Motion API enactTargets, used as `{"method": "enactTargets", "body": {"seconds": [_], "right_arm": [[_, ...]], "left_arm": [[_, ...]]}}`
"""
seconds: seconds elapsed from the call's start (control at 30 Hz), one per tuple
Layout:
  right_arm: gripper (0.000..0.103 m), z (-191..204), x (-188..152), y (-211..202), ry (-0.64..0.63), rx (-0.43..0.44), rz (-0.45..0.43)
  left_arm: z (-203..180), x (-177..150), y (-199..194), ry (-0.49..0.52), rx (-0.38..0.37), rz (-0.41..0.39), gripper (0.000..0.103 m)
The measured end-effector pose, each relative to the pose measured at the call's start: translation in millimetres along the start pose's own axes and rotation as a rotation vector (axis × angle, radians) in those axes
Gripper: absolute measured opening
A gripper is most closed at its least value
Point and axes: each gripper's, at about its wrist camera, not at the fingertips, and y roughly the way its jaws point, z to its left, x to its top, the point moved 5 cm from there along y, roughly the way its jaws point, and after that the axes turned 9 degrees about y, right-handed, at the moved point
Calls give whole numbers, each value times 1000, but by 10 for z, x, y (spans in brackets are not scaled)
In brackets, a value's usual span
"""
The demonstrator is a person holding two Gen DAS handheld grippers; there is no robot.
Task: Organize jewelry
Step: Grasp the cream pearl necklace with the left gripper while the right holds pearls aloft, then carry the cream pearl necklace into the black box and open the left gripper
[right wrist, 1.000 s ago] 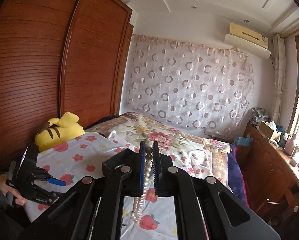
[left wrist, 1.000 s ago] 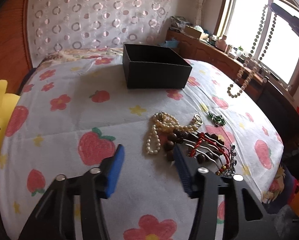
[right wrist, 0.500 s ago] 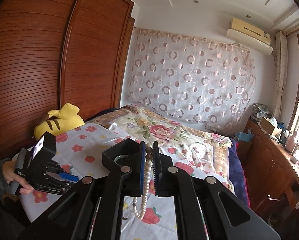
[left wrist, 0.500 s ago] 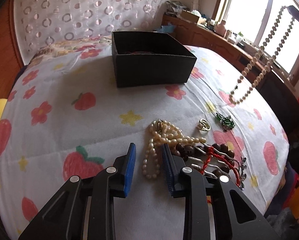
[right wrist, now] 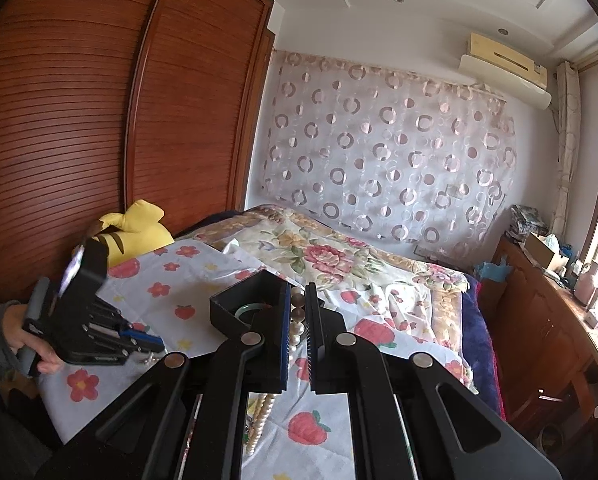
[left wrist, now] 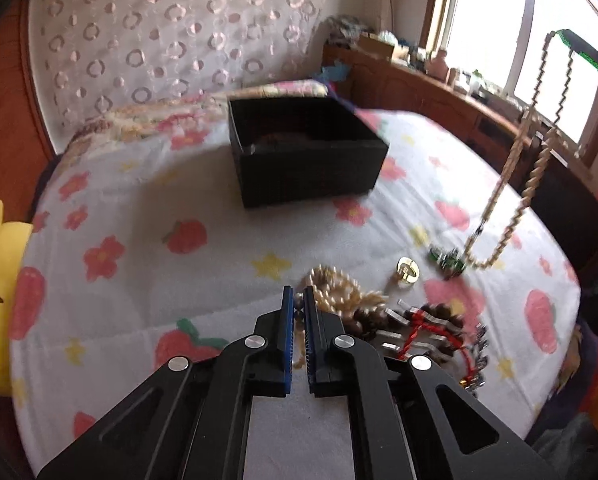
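Left wrist view: the left hand-held gripper (left wrist: 297, 300) is narrowed onto beads at the near end of the cream pearl strand (left wrist: 341, 294), which lies on the strawberry-print sheet (left wrist: 203, 264) of the bed. To the right of it sits the unsorted heap: a dark wooden-bead bracelet (left wrist: 431, 318) tangled with red cord, a gold ring (left wrist: 408, 271) and a small green pendant (left wrist: 447, 259). The black box (left wrist: 311, 176) stands farther off, open; something curved lies inside, though motion blur makes it hard to name here. At far right a long pearl necklace (left wrist: 503, 200) hangs in the air, its lowest loop just beside the pendant.

Right wrist view: the right hand-held gripper (right wrist: 297, 308) is nearly closed, pinching a bead of the long pearl necklace (right wrist: 297, 314), whose length dangles below the fingers. Just beyond its tips is the black box (right wrist: 235, 312) with a green bangle (right wrist: 251, 309) inside. At left, the left hand-held gripper (right wrist: 147, 338) points down at the sheet.

Judging by this, sorting has barely begun: one piece is boxed, two strands are gripped but not yet deposited, and the bracelet, ring and pendant remain on the sheet.
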Motion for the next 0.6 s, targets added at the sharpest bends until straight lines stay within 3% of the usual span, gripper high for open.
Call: {"method": "enactTargets", "body": {"seconds": [0.27, 0.6], "right_arm": [[8, 49, 142, -18, -13, 0, -23], [8, 81, 403, 60, -20, 3, -47]], "left_arm": [[30, 341, -505, -7, 8, -135, 4], [131, 879, -872, -3, 61, -232, 4]]}}
